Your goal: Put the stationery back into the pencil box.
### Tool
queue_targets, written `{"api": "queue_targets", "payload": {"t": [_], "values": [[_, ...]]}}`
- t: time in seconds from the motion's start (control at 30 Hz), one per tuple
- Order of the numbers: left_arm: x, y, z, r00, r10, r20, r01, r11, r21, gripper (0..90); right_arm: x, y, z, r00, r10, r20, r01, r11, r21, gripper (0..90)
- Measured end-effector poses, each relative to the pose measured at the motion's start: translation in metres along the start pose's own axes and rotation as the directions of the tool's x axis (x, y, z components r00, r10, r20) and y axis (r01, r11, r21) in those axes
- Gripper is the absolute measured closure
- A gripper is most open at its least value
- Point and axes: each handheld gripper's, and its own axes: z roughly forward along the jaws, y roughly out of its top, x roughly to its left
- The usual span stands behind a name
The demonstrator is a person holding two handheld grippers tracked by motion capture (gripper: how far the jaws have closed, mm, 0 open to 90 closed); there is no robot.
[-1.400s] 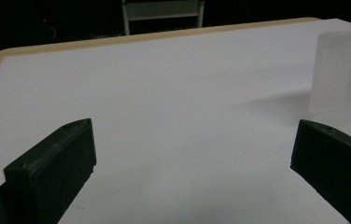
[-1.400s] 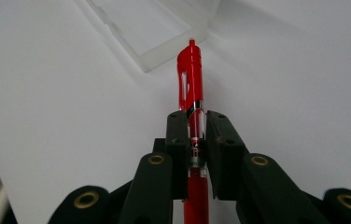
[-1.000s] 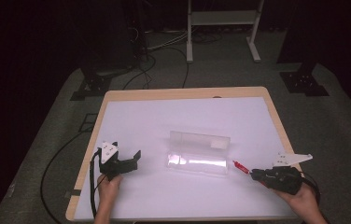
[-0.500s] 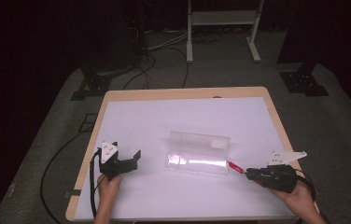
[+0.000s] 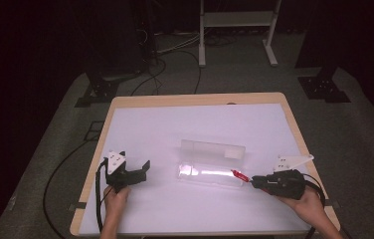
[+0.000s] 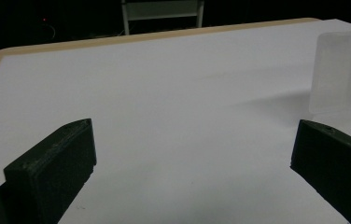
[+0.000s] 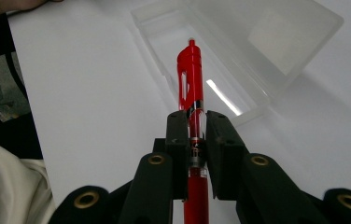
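A clear plastic pencil case (image 5: 210, 167) lies open in the middle of the white table (image 5: 175, 129), its lid (image 5: 213, 149) tipped back. My right gripper (image 5: 253, 181) is shut on a red pen (image 7: 191, 84), whose clip end points over the case's tray (image 7: 178, 46). In the high view the red pen (image 5: 239, 175) reaches the right end of the case. My left gripper (image 5: 144, 171) rests at the front left of the table, open with nothing between its jaws. The case (image 6: 344, 70) stands beyond the far jaw in the left gripper view.
A wooden rim (image 5: 195, 99) borders the table. Cables (image 5: 60, 169) trail over the grey floor to the left. A white metal frame (image 5: 237, 30) and dark stands are on the floor beyond the table.
My right gripper has carried the red pen leftward, from clear of the case to its right end. The left gripper has stayed put.
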Motion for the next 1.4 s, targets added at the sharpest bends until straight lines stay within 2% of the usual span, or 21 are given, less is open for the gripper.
{"api": "queue_targets", "payload": {"t": [0.57,1.0,1.4], "values": [[0.0,0.0,0.0,1.0,0.0,0.0,0.0,1.0,0.001,0.0,-0.004,0.027,0.017,0.9983,-0.044,-0.038,0.044,0.999,-0.002,79.0],[0.0,0.0,0.0,1.0,0.002,0.001,-0.002,1.0,0.001,0.0,-0.003,0.053,0.036,0.9923,-0.101,-0.071,0.102,0.995,0.013,79.0],[0.0,0.0,0.0,1.0,0.002,0.002,-0.002,1.0,0.0,0.0,-0.008,0.062,0.052,0.9882,-0.125,-0.087,0.13,0.991,0.045,79.0]]}}
